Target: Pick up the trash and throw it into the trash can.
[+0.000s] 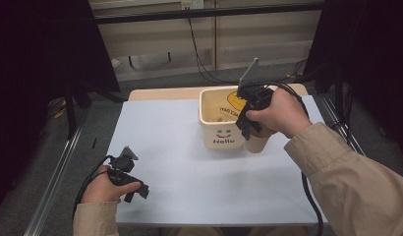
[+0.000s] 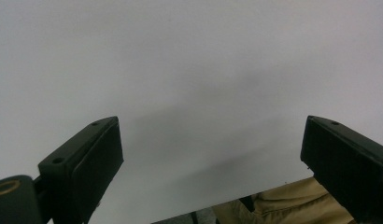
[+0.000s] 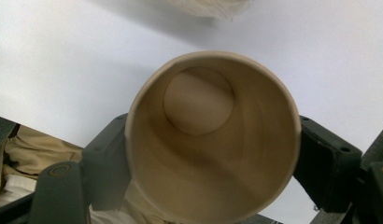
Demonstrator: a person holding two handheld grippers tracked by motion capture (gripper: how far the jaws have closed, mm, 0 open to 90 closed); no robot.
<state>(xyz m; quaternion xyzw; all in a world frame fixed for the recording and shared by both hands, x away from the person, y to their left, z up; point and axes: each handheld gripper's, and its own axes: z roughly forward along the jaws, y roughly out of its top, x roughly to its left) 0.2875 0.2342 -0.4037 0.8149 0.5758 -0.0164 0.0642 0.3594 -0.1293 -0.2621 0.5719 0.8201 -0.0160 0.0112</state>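
Observation:
A tan paper cup [image 3: 210, 140] sits between the jaws of my right gripper [image 3: 210, 158], which is shut on it; the cup is empty and I look straight into its mouth. From above, the cup [image 1: 257, 143] hangs under my right hand, just right of a cream square bin [image 1: 220, 132] printed with a smiley and "Hello". The right gripper [image 1: 248, 125] is above the table. My left gripper [image 1: 136, 191] rests low at the front left of the white sheet. Its jaws stand wide apart with nothing between them [image 2: 213, 163].
The white sheet [image 1: 189, 167] covers a wooden table. A metal rail [image 1: 57, 172] runs along the left side and dark frame posts stand at both sides. Cables trail on the floor behind the table. A tan sleeve [image 1: 357, 182] comes in from the bottom right.

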